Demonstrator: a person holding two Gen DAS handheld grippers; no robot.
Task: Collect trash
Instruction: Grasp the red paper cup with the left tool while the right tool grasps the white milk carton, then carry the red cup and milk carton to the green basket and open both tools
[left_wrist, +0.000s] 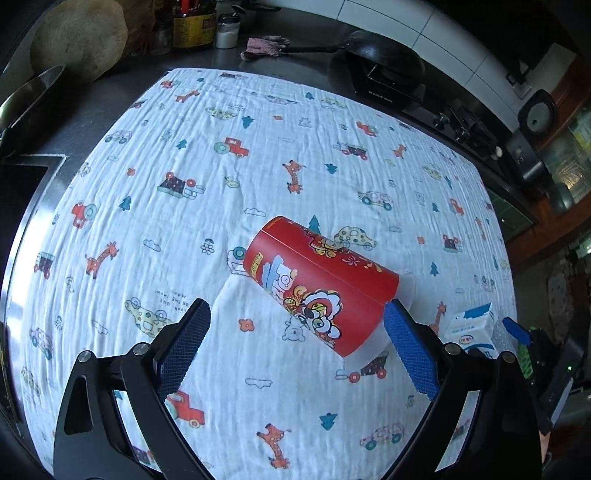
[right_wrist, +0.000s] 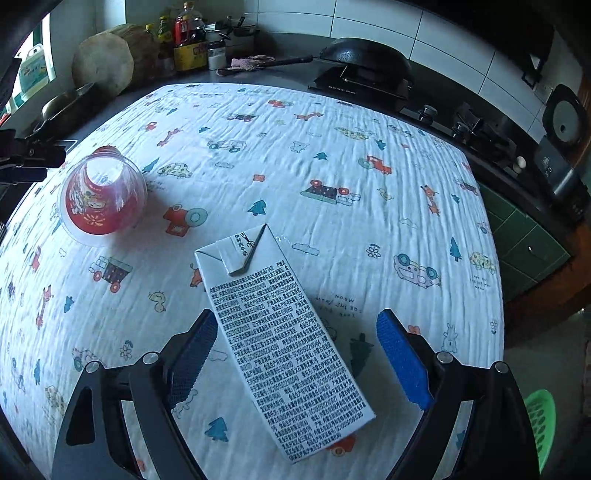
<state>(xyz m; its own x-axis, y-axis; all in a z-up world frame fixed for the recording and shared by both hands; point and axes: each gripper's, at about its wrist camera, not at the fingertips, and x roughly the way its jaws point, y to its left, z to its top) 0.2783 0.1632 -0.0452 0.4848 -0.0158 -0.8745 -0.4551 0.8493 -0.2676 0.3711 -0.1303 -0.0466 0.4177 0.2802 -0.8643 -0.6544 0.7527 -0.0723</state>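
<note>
While both grippers are held with fingers spread and nothing between them gripped, two pieces of trash lie on the printed cloth that covers the counter. Nearest the right gripper, a milk carton lies flat on its broad side, its printed panel facing up; the left finger pad is just beside its edge, the right pad stands apart. The carton's long axis runs obliquely away from the gripper, with the folded top pointing toward the counter's far left and the base toward the near edge, so that a straddling grasp is judged to be intended across the short width. Before the left gripper, a red cup sleeved in clear plastic lies on its side, near the cloth's near edge; its long axis slants from far left to near right, the open mouth toward the carton, the base toward the far left. Its near end lies between the spread left fingers, apparently untouched. Beyond the cloth, at the counter's far edge, a wok on a stove, a rag and condiment bottles are seen.
</note>
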